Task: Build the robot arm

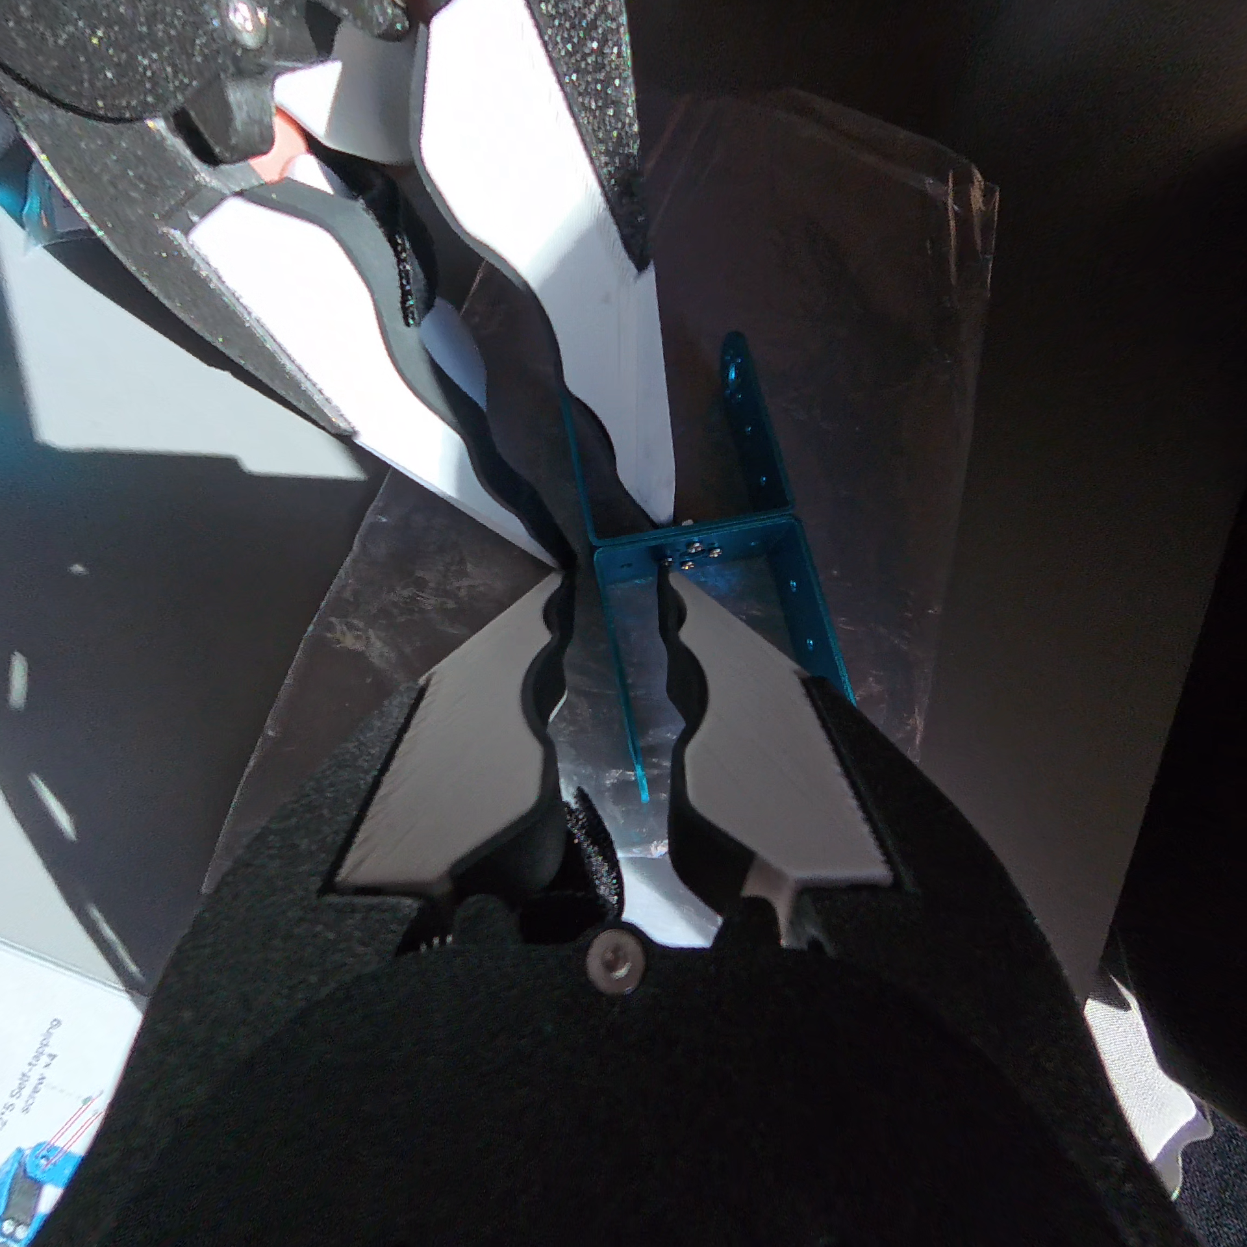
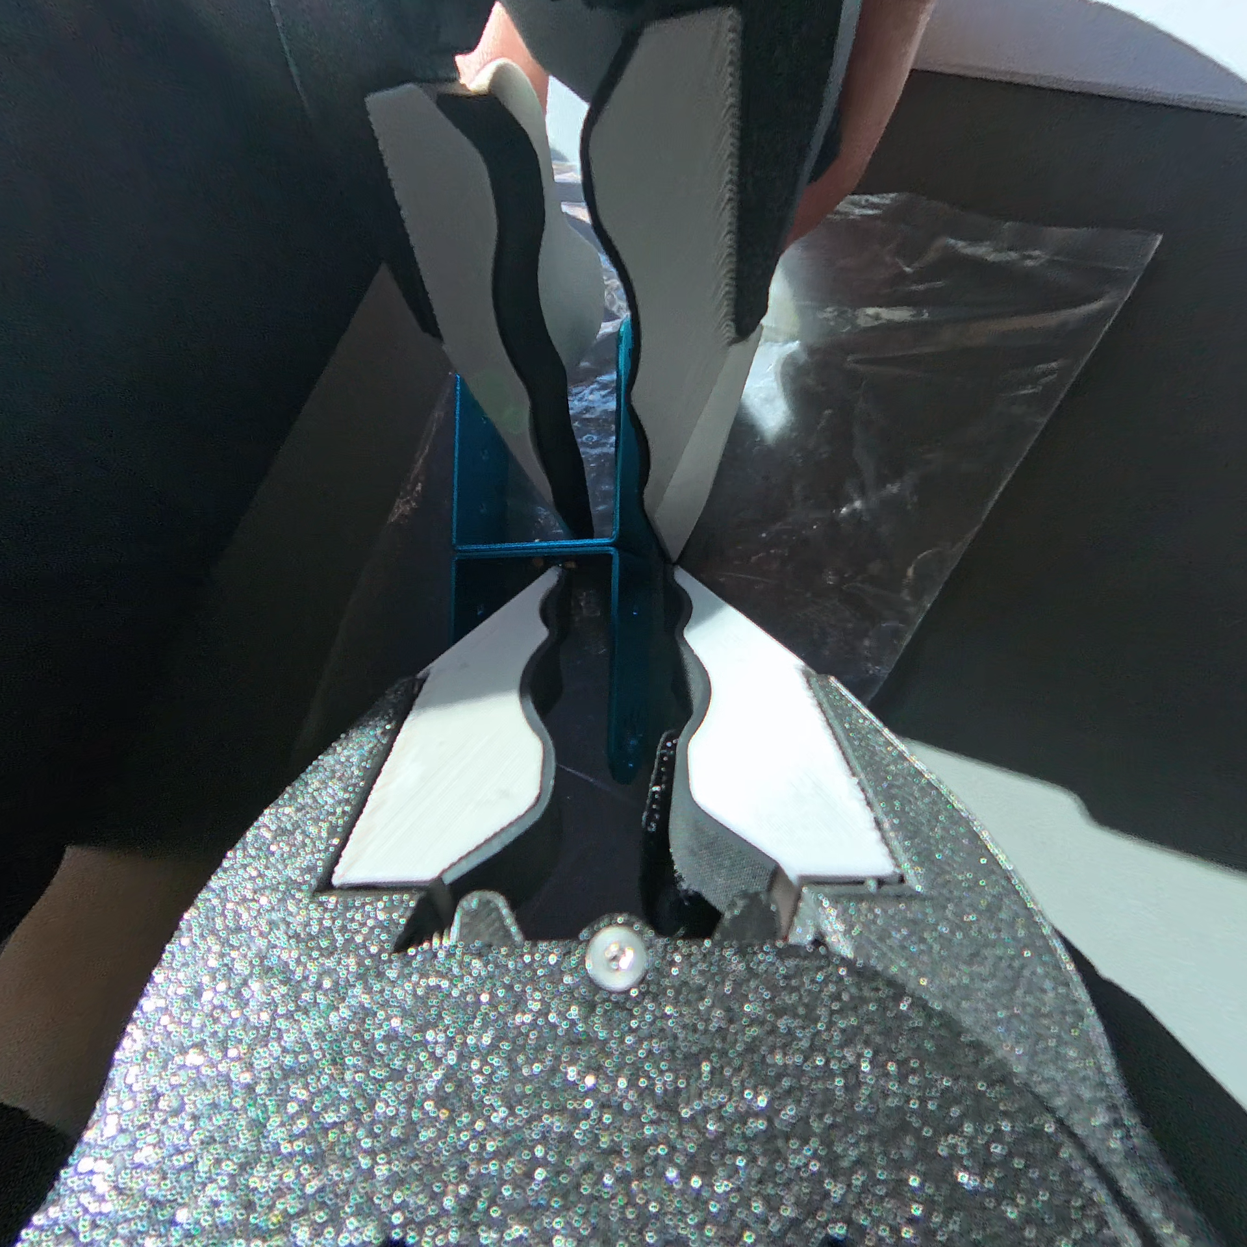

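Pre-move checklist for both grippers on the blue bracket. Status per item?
1. Left gripper straddles one wall of the blue bracket: ok.
2. Right gripper straddles a wall of the opposite half: ok.
3. Pads clamped firmly on those walls: cannot tell. A gap shows beside the wall in each wrist view.
4. Clear plastic bag free of the pads: not ok. The film appears to lie between the fingers and around the bracket.
5. Bracket halves joined: ok. Small screws show at the shared base.
6. Clearance between the two grippers: not ok. Their fingertips nearly meet at the joint.
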Demonstrator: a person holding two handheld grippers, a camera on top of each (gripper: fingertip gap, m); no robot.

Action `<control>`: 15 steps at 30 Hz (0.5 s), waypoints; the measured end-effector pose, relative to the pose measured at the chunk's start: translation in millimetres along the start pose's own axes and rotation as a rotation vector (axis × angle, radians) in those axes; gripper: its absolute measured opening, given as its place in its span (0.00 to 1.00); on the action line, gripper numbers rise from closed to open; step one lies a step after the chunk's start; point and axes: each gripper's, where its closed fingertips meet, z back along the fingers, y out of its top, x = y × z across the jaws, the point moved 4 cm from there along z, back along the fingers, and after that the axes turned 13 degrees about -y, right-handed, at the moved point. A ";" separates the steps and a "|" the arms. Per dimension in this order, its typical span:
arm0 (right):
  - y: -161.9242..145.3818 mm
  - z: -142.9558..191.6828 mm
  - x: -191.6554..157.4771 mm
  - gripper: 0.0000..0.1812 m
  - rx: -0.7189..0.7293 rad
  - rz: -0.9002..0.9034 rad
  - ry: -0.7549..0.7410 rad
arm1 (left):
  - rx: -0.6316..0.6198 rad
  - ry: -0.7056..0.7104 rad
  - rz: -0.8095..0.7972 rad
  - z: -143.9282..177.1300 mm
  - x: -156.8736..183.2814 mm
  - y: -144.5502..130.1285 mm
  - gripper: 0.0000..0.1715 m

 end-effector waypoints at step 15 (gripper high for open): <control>-1.4 0.8 -3.0 0.16 -0.010 -0.023 0.046 | -0.010 -0.001 -0.008 -2.2 2.9 0.3 0.11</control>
